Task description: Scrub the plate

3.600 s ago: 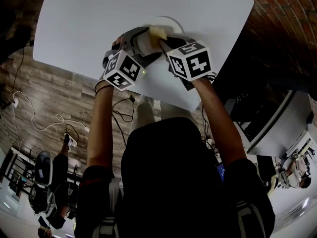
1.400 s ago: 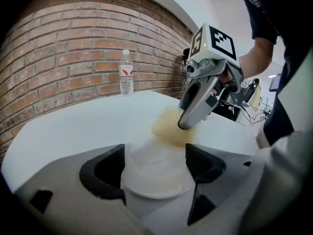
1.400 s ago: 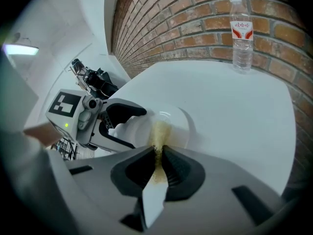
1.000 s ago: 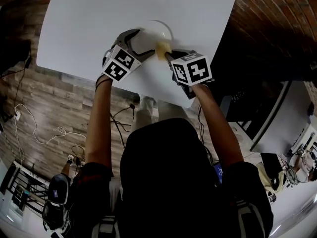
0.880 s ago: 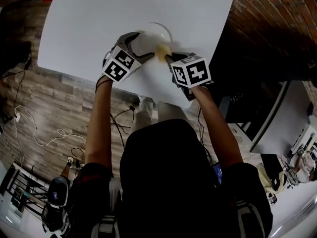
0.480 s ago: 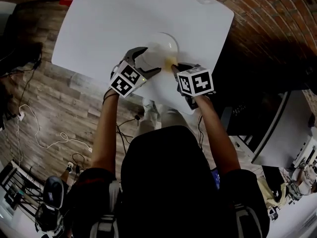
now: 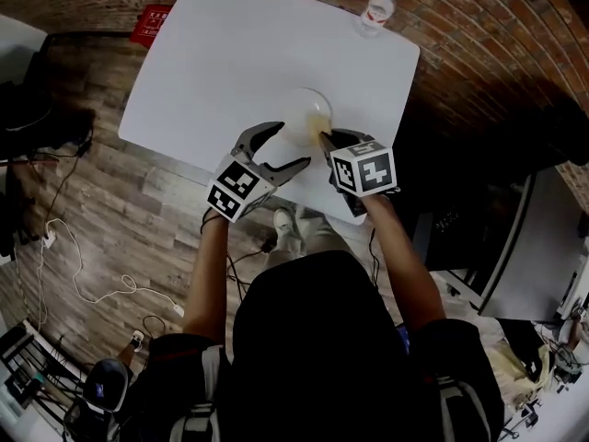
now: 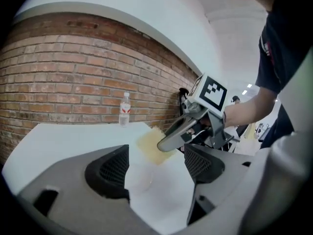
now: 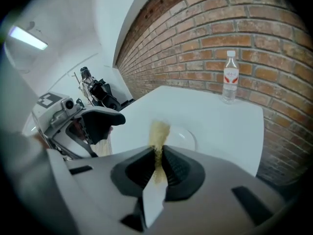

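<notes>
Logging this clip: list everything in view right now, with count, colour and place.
table: one, white, centre
plate: one, pale, near the table's near edge
sponge: one, yellow, at the plate's right rim
bottle: one, clear with red label, far right corner of the table
red object: one, on the floor past the table's far left corner; can't tell what it is
cable: white, on the floor, left
left gripper: grey, open, empty, near the plate
right gripper: grey, shut on the sponge

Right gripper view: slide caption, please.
Right gripper clamps a sponge at the rim of the plate; water bottle stands beyond.
</notes>
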The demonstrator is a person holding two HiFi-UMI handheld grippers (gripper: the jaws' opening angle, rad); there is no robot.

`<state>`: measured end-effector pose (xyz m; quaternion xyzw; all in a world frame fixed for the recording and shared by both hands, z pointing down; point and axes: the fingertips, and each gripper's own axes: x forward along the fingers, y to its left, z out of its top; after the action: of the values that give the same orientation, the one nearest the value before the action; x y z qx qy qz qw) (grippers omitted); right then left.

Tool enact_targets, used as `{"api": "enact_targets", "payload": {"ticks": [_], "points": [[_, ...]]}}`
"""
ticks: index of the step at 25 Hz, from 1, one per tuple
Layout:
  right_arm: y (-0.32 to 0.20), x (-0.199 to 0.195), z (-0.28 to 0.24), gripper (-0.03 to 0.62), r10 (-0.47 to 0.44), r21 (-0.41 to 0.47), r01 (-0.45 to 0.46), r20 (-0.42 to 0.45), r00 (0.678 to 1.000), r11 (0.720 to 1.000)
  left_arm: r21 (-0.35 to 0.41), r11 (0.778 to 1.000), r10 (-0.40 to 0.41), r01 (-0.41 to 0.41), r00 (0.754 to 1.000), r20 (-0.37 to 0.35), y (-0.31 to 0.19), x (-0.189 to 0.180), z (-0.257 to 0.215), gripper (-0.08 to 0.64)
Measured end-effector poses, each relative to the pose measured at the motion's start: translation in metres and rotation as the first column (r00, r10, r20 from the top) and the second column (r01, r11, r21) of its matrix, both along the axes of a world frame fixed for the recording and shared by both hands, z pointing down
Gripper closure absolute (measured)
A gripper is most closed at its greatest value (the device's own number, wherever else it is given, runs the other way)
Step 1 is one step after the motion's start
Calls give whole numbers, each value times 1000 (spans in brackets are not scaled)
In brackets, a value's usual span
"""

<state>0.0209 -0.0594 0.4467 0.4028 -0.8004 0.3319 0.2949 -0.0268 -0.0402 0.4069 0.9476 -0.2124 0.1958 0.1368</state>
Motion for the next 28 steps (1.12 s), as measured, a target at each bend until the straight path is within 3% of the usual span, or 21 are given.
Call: {"api": "enact_targets", "payload": {"ticks": [5, 8, 14, 17, 19, 24, 28], "points": [[-8, -2, -38, 554, 30, 98, -32, 25, 999, 995, 71, 997, 5, -3, 1000, -28, 9, -1, -42, 206], [-6, -8, -60, 554, 35, 148, -40, 38, 999, 988, 108, 994, -15, 19, 999, -45, 15, -9, -65, 302], [0, -14, -102, 554, 38, 239, -52, 61, 997, 970, 220, 970, -91, 100, 994, -53, 19, -19, -108, 368], [4, -17, -121, 554, 51, 286, -71, 79, 996, 956, 225, 961, -149, 163, 986, -81, 20, -29, -124, 480], [9, -20, -132, 554, 54, 313, -78, 85, 995, 947, 209, 957, -185, 200, 979, -86, 24, -38, -130, 489], [24, -31, -155, 554, 38, 373, -77, 112, 993, 925, 273, 914, -291, 299, 954, -70, 30, -62, -148, 525], [37, -40, -171, 554, 17, 414, -68, 126, 992, 908, 341, 879, -329, 332, 942, -68, 39, -73, -164, 538]]}}
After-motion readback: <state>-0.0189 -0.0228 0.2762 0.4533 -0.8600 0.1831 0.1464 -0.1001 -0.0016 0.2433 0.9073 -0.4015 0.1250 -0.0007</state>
